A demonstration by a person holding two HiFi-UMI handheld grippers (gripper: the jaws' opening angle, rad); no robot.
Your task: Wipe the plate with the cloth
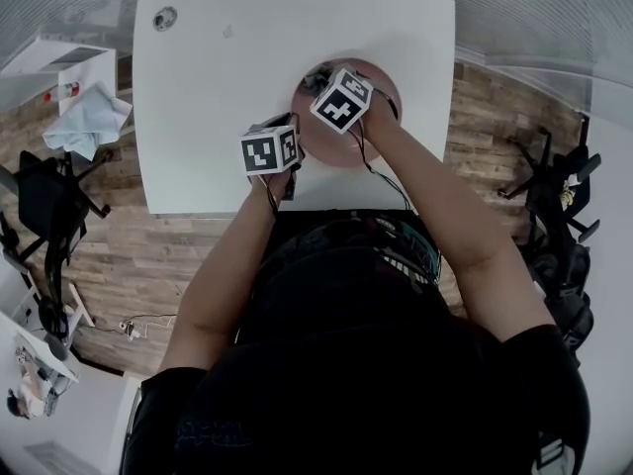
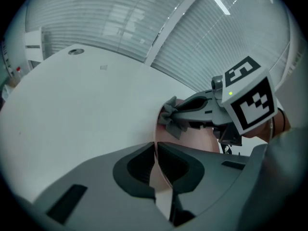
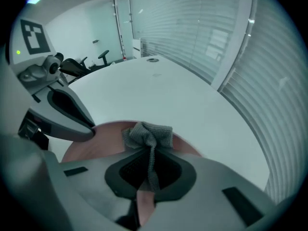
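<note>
White rectangular table (image 1: 198,117): upper centre of head view, top plain and matte. Pink round plate (image 1: 326,149) on top, right of centre, nearer table's lower edge; partly covered from view. Round grey fitting (image 1: 164,18) set in top at upper left corner. Small faint mark (image 1: 227,32) near fitting, to its right. Wood-pattern floor (image 1: 475,117) shows left, right and below table.
</note>
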